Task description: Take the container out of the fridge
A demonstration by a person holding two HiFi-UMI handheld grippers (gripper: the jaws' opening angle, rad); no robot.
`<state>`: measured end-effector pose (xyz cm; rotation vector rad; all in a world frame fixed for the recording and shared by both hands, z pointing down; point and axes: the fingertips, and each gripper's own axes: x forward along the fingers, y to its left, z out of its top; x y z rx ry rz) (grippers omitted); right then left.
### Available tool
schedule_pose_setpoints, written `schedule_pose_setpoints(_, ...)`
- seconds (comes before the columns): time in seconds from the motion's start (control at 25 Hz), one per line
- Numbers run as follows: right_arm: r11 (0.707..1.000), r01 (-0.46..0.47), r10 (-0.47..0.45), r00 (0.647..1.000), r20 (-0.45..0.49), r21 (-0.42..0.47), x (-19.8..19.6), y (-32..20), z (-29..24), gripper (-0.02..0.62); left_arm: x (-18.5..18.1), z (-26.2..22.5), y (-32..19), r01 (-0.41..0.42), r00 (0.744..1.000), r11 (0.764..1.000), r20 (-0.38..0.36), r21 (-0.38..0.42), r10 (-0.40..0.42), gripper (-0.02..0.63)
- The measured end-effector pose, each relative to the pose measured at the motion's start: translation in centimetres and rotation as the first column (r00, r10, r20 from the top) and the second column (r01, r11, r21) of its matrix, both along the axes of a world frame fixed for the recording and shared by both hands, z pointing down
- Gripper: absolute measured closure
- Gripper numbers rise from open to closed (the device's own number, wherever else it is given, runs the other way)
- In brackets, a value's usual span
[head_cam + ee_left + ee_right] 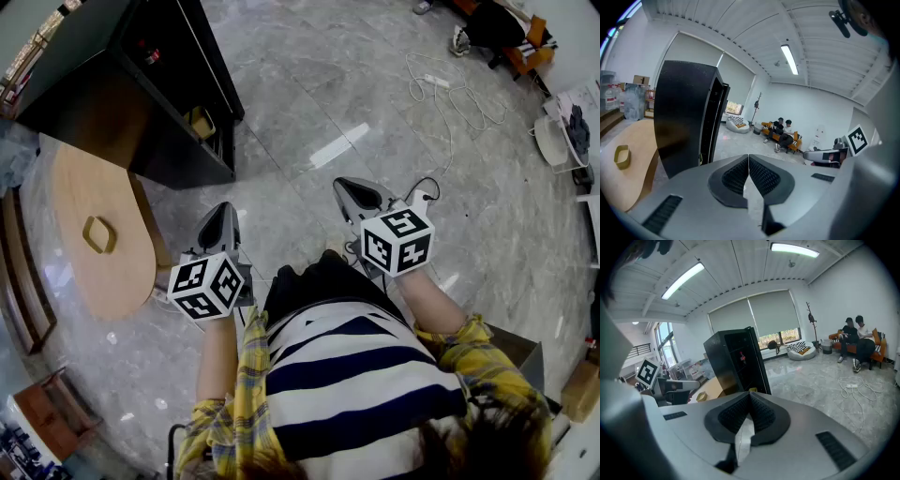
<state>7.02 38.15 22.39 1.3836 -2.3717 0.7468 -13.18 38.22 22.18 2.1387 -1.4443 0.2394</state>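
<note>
Wearer, at 6 o'clock: navy-and-white striped top (347, 375) under a yellow plaid overshirt (220, 412). Left gripper (222, 216) at 9 o'clock and right gripper (354, 192) at 1 o'clock have grey shells and dark ribbed jaws. Each carries a black-and-white marker cube (206, 286). A thin dark cable (427, 183) loops off the right.

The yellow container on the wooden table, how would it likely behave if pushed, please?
The yellow container looks small and empty, so probably light. Low and wide, it would likely slide on the smooth wooden table rather than tip.
</note>
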Motion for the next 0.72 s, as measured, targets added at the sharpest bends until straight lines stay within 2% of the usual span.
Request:
schedule_pose_setpoints(0.12,1.000,-0.006,0.006,1.000,0.022,-0.006,-0.5,-0.1,-0.1,0.568,-0.3,0.1,0.0,-0.012,1.000,1.000,0.003,0.002,0.012,0.591)
schedule_pose_setpoints(0.36,1.000,0.009,-0.009,1.000,-0.010,-0.005,-0.8,-0.2,-0.1,0.568,-0.5,0.9,-0.3,-0.024,1.000,1.000,-0.006,0.004,0.024,0.591)
schedule_pose_setpoints(0.72,1.000,0.020,-0.020,1.000,-0.012,-0.018,0.4,-3.8,0.6,0.568,1.7,1.6,-2.9,-0.056,0.998,0.998,0.011,0.018,0.056,0.591)
